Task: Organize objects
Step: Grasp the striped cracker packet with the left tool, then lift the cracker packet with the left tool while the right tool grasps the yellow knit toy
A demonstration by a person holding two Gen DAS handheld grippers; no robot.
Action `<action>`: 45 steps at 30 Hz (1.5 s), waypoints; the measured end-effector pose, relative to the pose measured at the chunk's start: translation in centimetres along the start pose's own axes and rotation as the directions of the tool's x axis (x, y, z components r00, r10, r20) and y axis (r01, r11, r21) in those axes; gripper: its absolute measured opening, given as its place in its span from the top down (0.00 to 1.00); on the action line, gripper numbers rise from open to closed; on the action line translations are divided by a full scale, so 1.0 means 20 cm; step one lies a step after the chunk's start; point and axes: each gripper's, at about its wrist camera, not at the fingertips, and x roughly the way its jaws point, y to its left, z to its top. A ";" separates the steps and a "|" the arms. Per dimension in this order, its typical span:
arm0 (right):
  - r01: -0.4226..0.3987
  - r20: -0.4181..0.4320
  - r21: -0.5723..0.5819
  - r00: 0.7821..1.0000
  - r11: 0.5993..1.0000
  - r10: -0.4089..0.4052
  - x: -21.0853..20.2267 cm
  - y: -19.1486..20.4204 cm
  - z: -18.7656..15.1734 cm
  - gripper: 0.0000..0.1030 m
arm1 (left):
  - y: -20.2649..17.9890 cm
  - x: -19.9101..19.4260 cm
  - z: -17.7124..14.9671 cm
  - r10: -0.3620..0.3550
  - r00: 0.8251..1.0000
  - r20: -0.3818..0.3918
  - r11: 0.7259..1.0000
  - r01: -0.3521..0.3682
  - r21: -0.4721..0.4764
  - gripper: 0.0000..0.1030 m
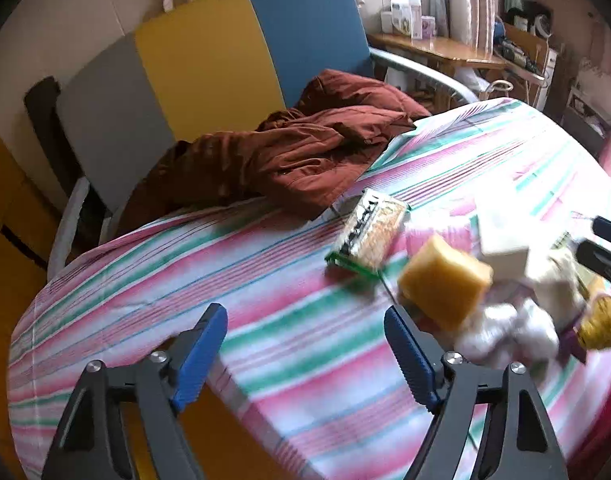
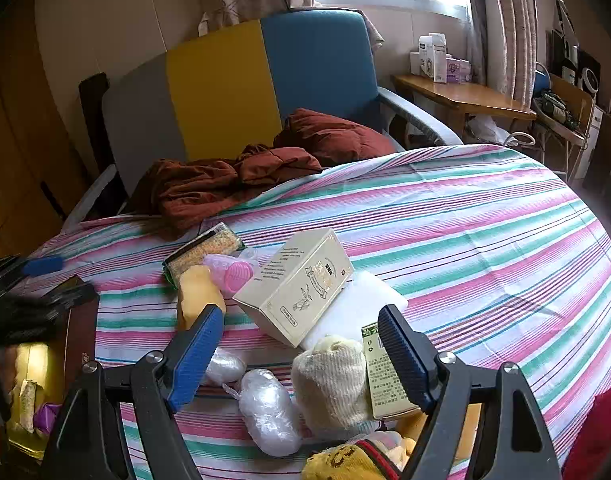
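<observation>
A pile of small objects lies on the striped tablecloth (image 2: 465, 216). It includes a beige box (image 2: 301, 288), a yellow sponge (image 2: 197, 292), a pink plastic item (image 2: 235, 272), a green-edged packet (image 2: 205, 250), clear plastic bundles (image 2: 267, 412), a cream knit item (image 2: 331, 384) and a yellow sock (image 2: 345, 462). My right gripper (image 2: 301, 332) is open above the pile, holding nothing. My left gripper (image 1: 305, 340) is open and empty over the cloth, left of the sponge (image 1: 445, 284) and packet (image 1: 369, 234). The right gripper's fingers (image 1: 603, 248) show at the left view's right edge.
A rust-red garment (image 2: 241, 176) lies on a grey, yellow and blue chair (image 2: 225, 92) behind the table. A dark open box (image 2: 45, 360) with items sits at the table's left edge. A wooden desk (image 2: 465, 96) with cartons stands by the window.
</observation>
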 end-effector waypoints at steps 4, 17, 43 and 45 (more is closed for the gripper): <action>-0.023 -0.004 0.004 1.000 1.000 0.023 0.00 0.01 0.00 0.21 | -0.04 0.14 0.11 -0.013 1.000 -0.019 1.000 0.013 0.013 0.24; -0.017 -0.041 0.038 0.999 0.999 0.018 0.03 -0.01 0.00 0.21 | -0.23 0.55 0.24 -0.054 0.991 -0.126 0.953 0.088 0.289 0.24; 0.025 -0.068 0.147 0.998 0.989 -0.015 0.08 -0.17 0.00 0.21 | -0.07 0.44 0.02 -0.165 0.971 -0.175 0.986 0.158 -0.049 0.51; 0.025 -0.062 0.207 0.998 0.978 -0.012 0.07 -0.24 0.00 0.21 | -0.08 0.37 -0.01 -0.171 0.975 -0.143 0.985 0.163 -0.064 0.51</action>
